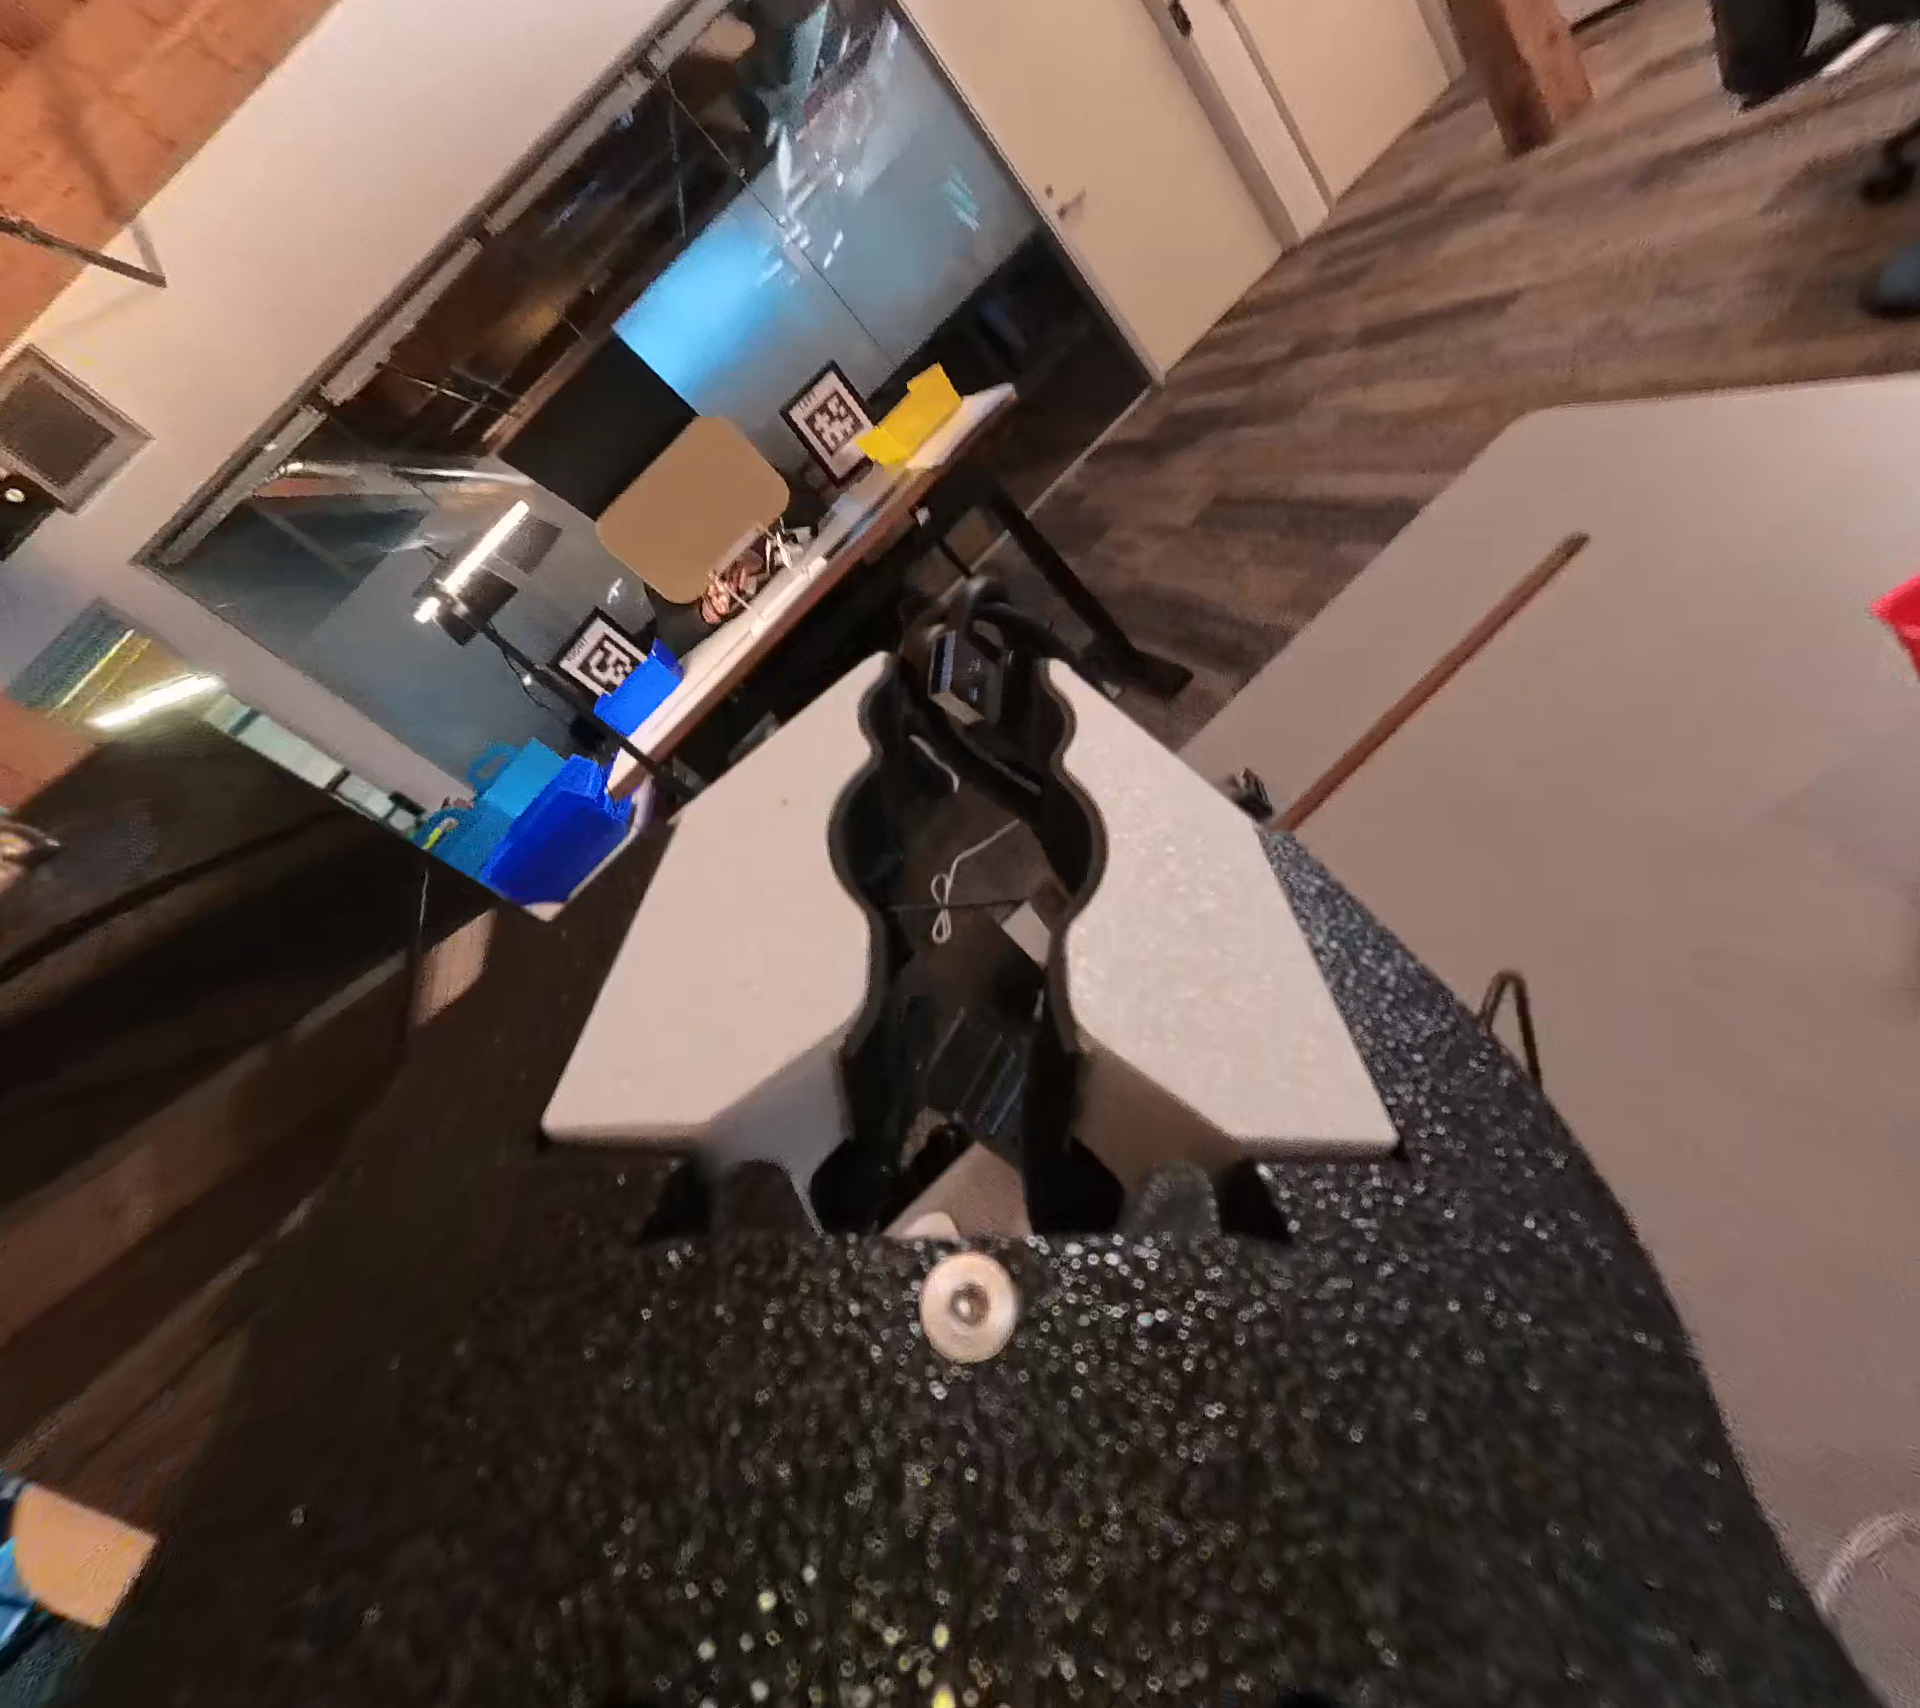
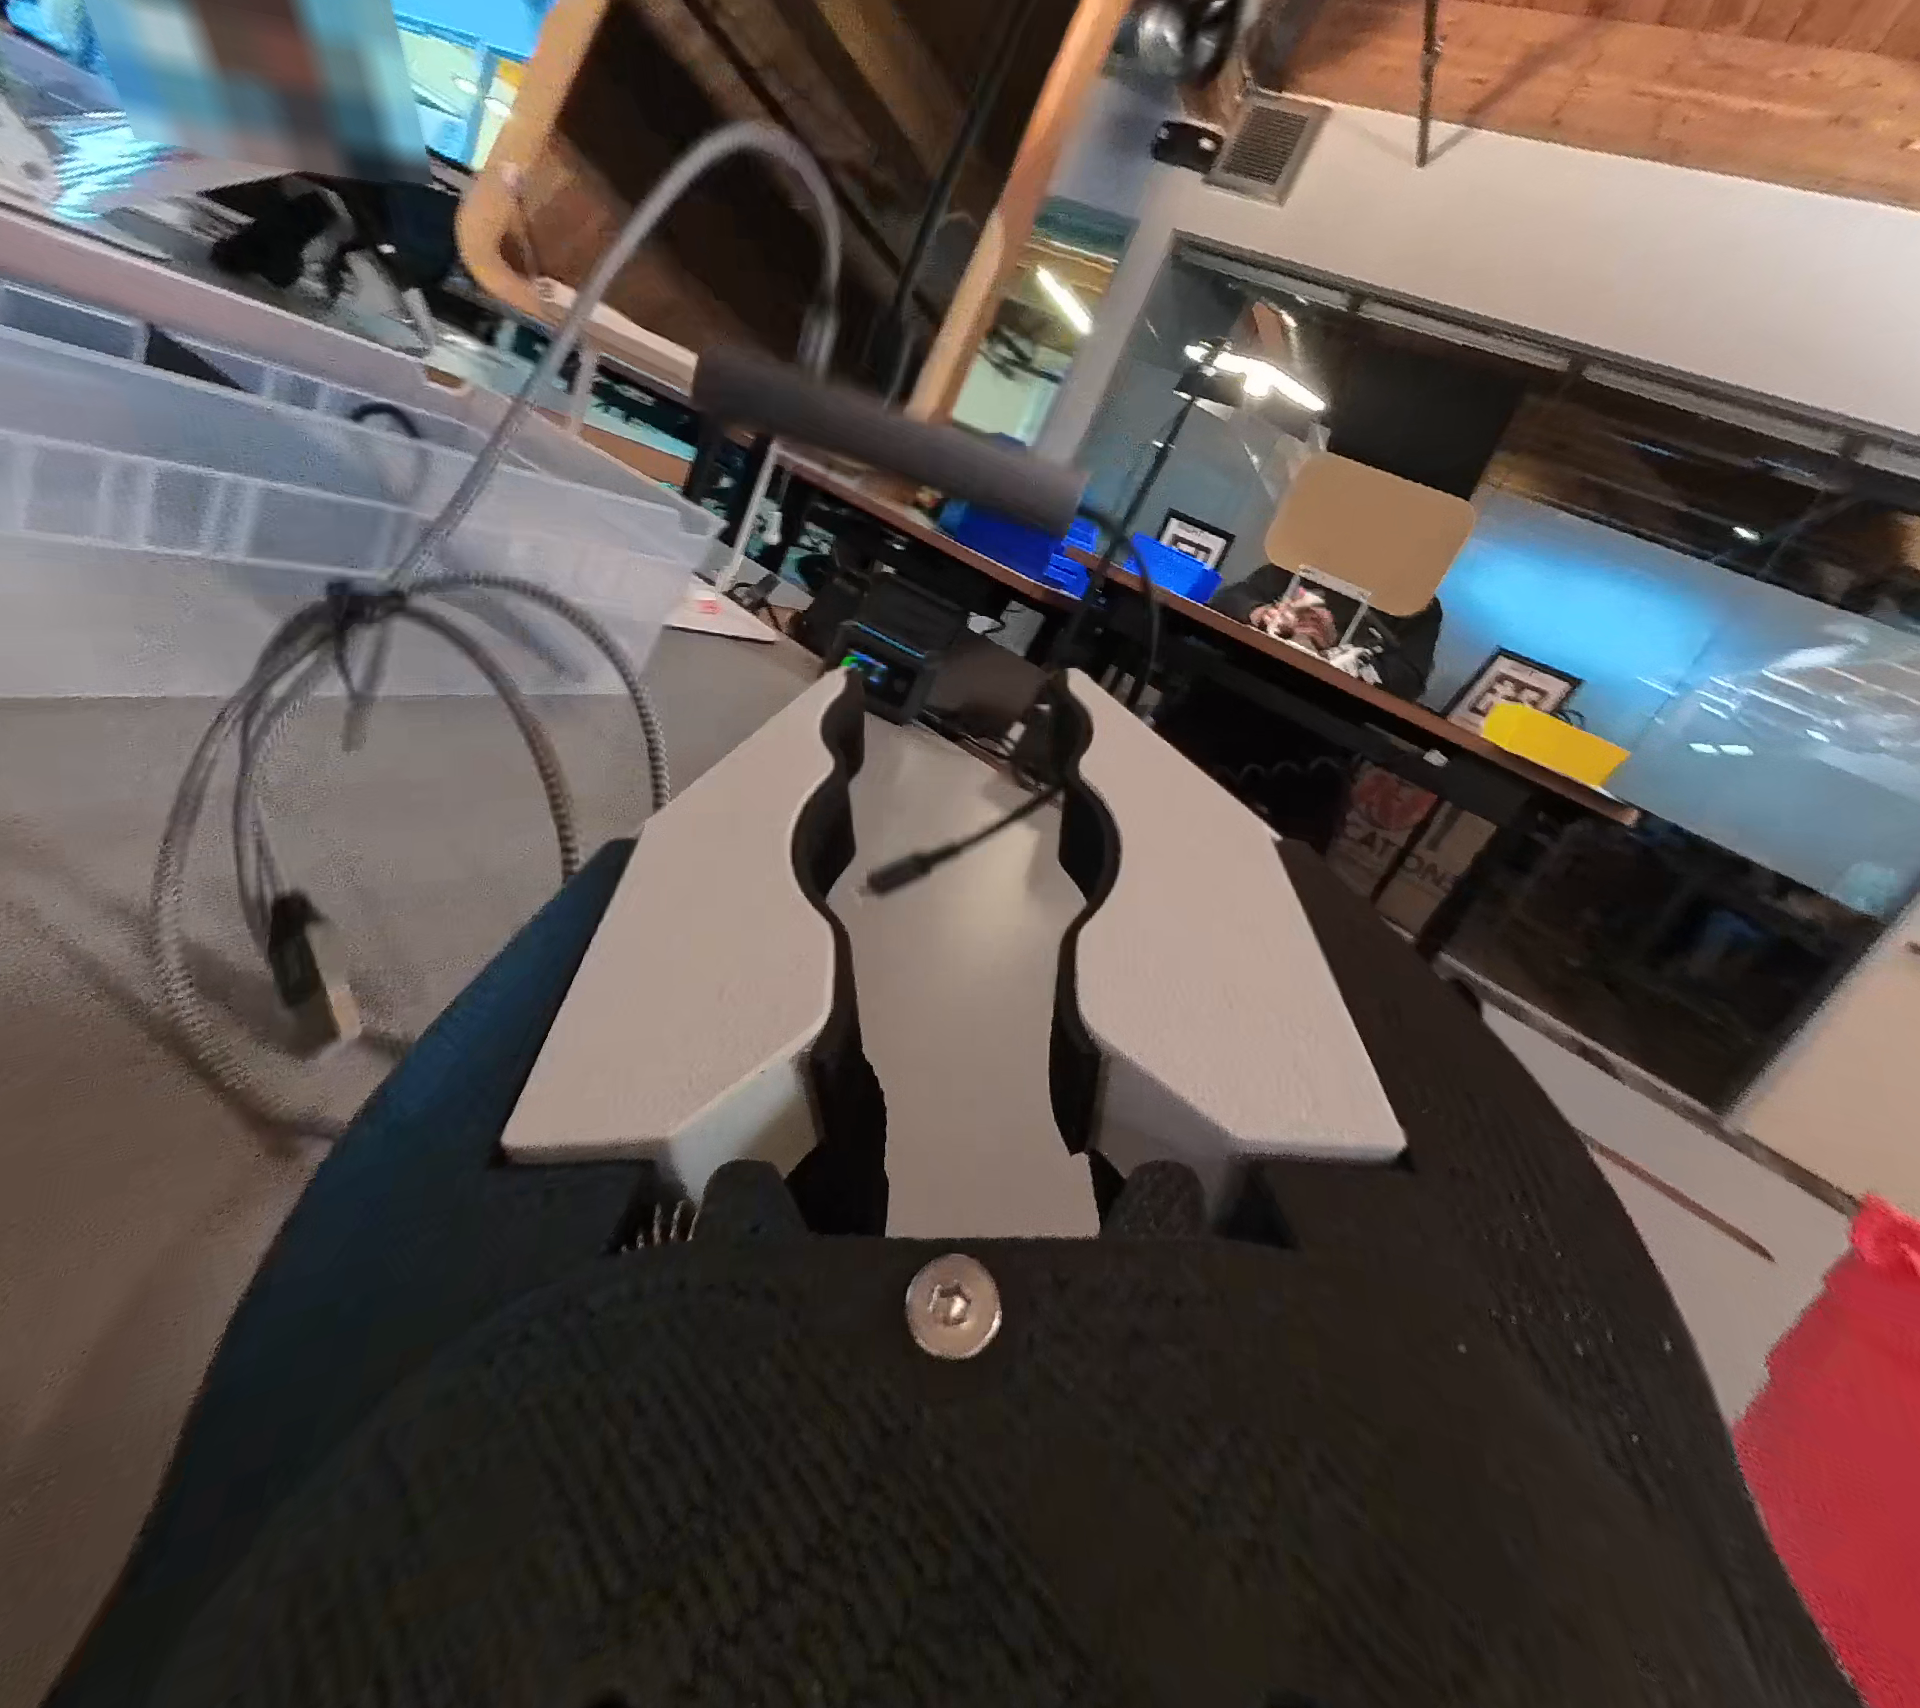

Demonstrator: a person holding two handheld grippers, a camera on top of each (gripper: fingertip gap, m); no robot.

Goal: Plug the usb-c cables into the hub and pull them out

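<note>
Black cable [image 2: 940, 858] between right tongs [image 2: 956, 702]

one hub [image 2: 888, 430], two cables: braided [image 2: 613, 276], black [image 2: 961, 850].

Table [image 2: 436, 827]: braided cable bundle [image 2: 416, 682] at left, its plug [image 2: 312, 972] hanging near the surface. Storage bins [image 2: 260, 474] behind the bundle. Hub [image 2: 883, 432] raised above the table, centre. Loose cable end [image 2: 914, 869] between the right gripper's fingers [image 2: 707, 910], below the hub.

A clear plastic bin [image 2: 312, 495] sits on the grey table [image 2: 156, 827], blue bins [image 2: 1174, 567] beyond.
</note>
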